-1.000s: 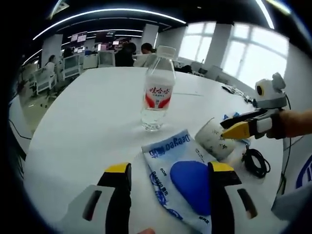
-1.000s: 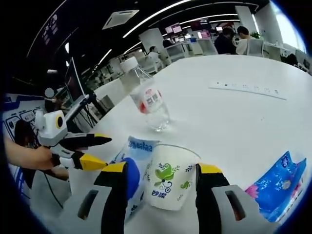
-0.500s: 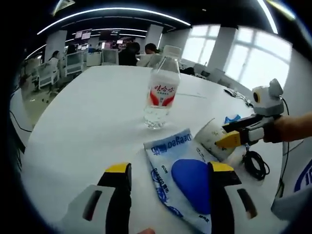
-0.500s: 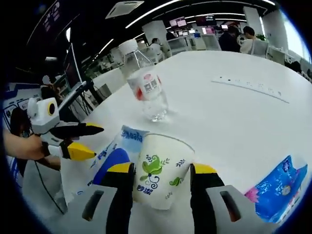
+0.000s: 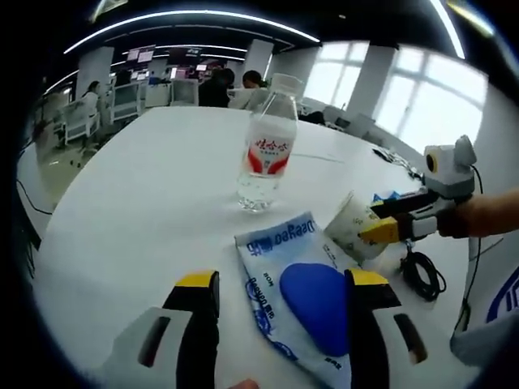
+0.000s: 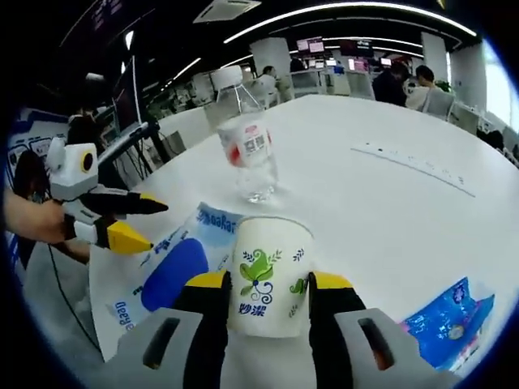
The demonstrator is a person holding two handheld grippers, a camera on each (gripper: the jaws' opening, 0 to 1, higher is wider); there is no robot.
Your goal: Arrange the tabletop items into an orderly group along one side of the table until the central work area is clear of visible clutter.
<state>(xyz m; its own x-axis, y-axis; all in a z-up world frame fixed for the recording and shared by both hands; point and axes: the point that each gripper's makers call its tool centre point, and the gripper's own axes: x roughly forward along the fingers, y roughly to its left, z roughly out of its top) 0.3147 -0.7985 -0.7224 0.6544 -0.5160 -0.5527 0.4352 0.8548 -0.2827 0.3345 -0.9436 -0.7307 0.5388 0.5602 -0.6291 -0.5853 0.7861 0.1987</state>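
Left gripper point(image 5: 276, 296) fingers point(image 5: 199, 312) spread over a blue-white packet point(image 5: 296, 296); a bottle point(image 5: 263, 146) stands upright beyond on the worktop point(image 5: 146, 194).

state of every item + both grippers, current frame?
paper cup: upright, clamped between the right gripper's jaws
right gripper: shut on the paper cup
left gripper: open, holding nothing, over the blue pouch
water bottle: upright, capped, nearly empty
blue pouch: flat on the table
blue wrapper: lying on the table

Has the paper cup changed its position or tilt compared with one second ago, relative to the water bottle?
Yes. In the right gripper view the paper cup, between the right gripper jaws, was tilted and now stands upright, below the water bottle, its base lifted off the wipes pack.
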